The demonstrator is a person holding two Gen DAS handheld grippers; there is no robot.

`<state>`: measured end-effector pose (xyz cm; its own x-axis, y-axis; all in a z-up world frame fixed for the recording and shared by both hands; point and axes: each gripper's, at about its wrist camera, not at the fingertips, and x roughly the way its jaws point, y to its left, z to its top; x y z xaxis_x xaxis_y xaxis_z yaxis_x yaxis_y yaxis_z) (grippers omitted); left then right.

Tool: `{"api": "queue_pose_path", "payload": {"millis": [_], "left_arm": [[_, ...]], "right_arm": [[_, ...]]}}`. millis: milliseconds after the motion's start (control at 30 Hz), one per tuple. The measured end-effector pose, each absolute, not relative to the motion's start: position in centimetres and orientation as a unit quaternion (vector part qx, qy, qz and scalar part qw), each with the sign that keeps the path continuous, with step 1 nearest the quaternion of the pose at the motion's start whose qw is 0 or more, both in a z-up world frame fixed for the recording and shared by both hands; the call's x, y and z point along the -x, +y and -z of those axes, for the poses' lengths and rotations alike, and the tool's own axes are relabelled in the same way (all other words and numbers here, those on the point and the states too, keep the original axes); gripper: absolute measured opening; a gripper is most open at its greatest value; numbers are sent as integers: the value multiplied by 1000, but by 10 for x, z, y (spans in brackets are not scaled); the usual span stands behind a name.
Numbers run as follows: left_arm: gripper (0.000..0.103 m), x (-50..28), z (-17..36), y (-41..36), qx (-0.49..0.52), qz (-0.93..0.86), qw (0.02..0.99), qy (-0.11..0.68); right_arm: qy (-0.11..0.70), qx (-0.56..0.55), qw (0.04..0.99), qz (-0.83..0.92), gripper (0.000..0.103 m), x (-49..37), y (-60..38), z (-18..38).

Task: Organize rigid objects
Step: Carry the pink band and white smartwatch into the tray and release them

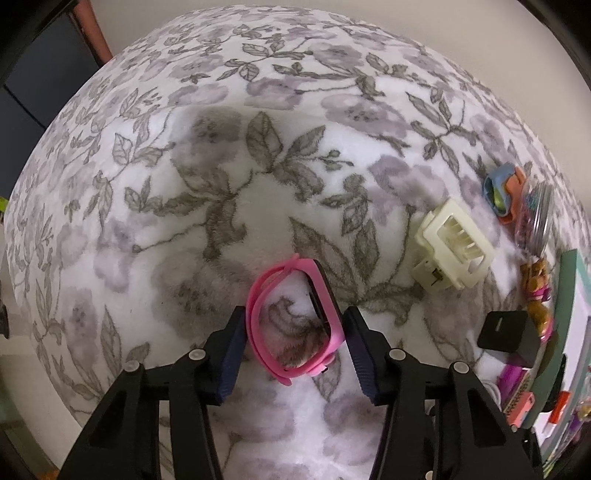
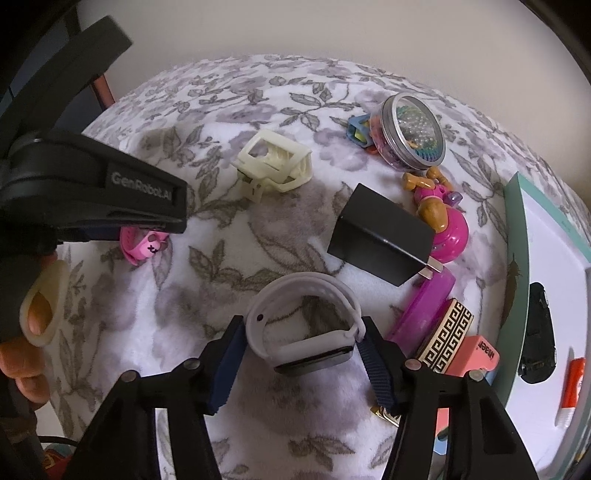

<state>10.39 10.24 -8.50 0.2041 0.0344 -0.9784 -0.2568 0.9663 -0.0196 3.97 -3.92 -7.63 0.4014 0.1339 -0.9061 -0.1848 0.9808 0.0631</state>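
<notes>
A fleecy blanket [image 1: 258,206] with grey leaves and pale purple flowers covers the whole surface, and behind it stands a plain cream wall [image 2: 332,33]; at the left edge a dark piece of furniture is only partly seen. The left gripper [image 1: 293,341] has its jaws apart around the pink watch [image 1: 291,321], which lies on the blanket; the blue pads are just beside the band, and I cannot tell if they touch it. The watch loop is longer from near to far, and its dark face looks to the right. The right gripper [image 2: 301,347] is also spread around the grey watch [image 2: 303,325], whose dark face is turned toward the camera and whose band curves away. Farther on the blanket are a cream hair claw [image 2: 273,166], a black charger [image 2: 380,236] with its prongs pointing right, a pink toy figure [image 2: 439,210] and a round bead jar [image 2: 412,133]. At the right, a white tray with green rim [image 2: 515,236] is cut off by the frame, and its contents are hard to make out. In the right wrist view the left gripper hides most of the pink watch
</notes>
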Motion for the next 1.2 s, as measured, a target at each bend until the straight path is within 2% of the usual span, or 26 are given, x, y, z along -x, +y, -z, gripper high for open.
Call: {"api": "queue_pose_path", "payload": {"millis": [467,800,1200], "left_arm": [[54,-81,-19,110,123,-78,851,504],[54,-77,-29,52,97,-8,859,503],[54,-65,-45,-51,13,82,871,485]], "right_arm": [[456,-54,886,-72,63,-33,-93,-4],[447,-97,889,5,63,-27,-164,-10],[430,-145,888,77,63,-19,-244,-22]]}}
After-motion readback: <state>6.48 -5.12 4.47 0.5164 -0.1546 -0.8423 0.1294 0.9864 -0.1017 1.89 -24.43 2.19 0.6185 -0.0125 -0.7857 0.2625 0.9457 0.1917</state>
